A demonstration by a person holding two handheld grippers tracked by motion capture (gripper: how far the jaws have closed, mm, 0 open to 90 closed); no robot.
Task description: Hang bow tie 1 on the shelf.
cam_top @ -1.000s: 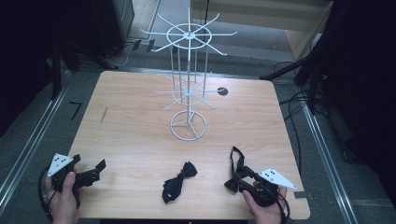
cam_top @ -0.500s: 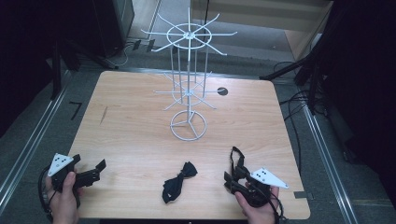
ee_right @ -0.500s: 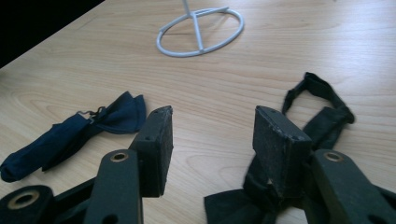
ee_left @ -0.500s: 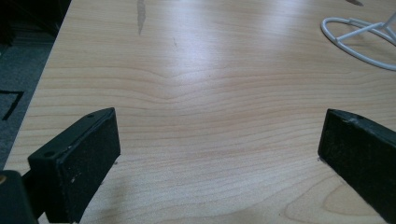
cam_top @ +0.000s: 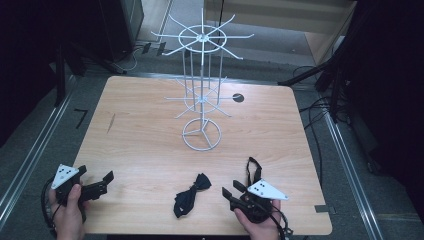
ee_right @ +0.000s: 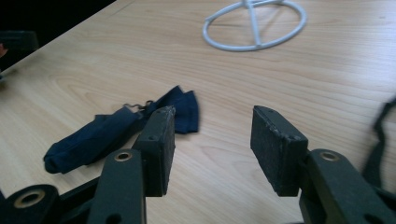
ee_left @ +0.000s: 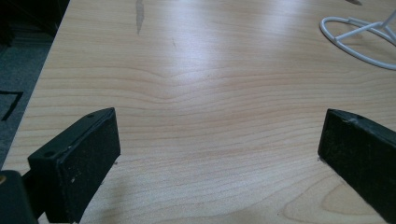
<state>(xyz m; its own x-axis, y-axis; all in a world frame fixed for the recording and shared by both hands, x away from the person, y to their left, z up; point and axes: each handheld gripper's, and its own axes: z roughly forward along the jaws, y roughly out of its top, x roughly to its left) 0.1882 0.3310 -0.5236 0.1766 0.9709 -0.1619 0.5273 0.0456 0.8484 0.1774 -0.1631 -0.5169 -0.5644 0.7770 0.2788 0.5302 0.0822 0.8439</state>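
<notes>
Black cloth bow tie point(cam_top: 190, 195) is lying at the near edge of the wooden table point(cam_top: 150, 145), and the right gripper point(cam_top: 231, 195) is sliding left toward it, spread with nothing between, while the left gripper point(cam_top: 102, 181) is waiting wide open far left.

A light wooden table point(cam_top: 150, 145) with rounded corners stood on a grey floor point(cam_top: 35, 135). Metal rails point(cam_top: 350, 165) ran along both sides of it. Black cables point(cam_top: 320, 107) trailed at the right. Behind stood what looked like a pale wooden cabinet point(cam_top: 300, 20), with dark surroundings at both edges.
</notes>
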